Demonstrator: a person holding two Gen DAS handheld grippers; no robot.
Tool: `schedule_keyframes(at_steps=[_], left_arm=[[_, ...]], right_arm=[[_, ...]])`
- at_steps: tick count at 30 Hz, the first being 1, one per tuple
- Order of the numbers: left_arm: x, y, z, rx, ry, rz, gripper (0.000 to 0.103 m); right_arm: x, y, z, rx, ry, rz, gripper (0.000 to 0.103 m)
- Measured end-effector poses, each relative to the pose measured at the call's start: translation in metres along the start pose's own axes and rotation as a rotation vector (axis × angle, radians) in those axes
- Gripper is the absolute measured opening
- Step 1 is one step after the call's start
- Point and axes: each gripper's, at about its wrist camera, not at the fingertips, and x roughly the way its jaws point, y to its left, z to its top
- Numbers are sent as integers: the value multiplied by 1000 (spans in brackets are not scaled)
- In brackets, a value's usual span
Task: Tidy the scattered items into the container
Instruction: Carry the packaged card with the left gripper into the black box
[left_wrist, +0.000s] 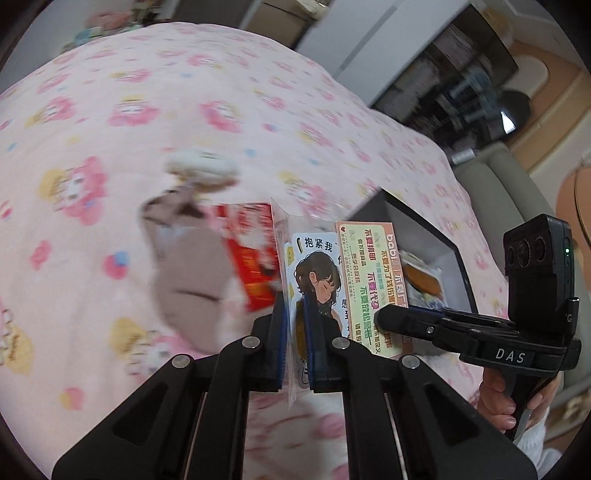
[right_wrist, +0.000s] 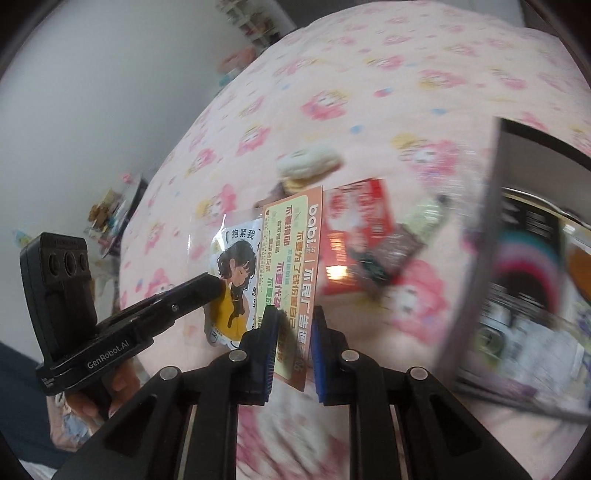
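Both grippers, left gripper and right gripper, are pinching a sleeved card and orange card you are carrying, while the red packet and pouch are still lying outside the black box.

Your left gripper points steeply down, its blue pads pinched nearly together. Your right gripper tilts down beside it, jaws drawn in close. Each handle sits in a curled hand: the right hand, the left hand.
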Motion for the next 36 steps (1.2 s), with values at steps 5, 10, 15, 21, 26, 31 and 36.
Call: schedule_keyframes(at_steps=[5, 10, 15, 21, 26, 31, 36], left_arm=[[26, -65, 9, 96, 44, -32, 6], [61, -135, 25, 181, 82, -70, 7], [128, -198, 37, 288, 140, 19, 10], [199, -223, 27, 381, 210, 163, 13], [222, -217, 21, 348, 246, 216, 13], [233, -213, 21, 328, 277, 347, 27], [234, -211, 22, 320, 312, 350, 34]], right_arm=[[-60, -48, -14, 63, -61, -62, 15], [-111, -94, -16, 90, -123, -116, 16], [-134, -151, 0, 103, -136, -207, 16], [-116, -219, 7, 191, -93, -189, 17], [-89, -254, 4, 262, -46, -147, 17], [-70, -255, 19, 234, -7, -132, 18], [-71, -257, 16, 224, 15, -126, 27]])
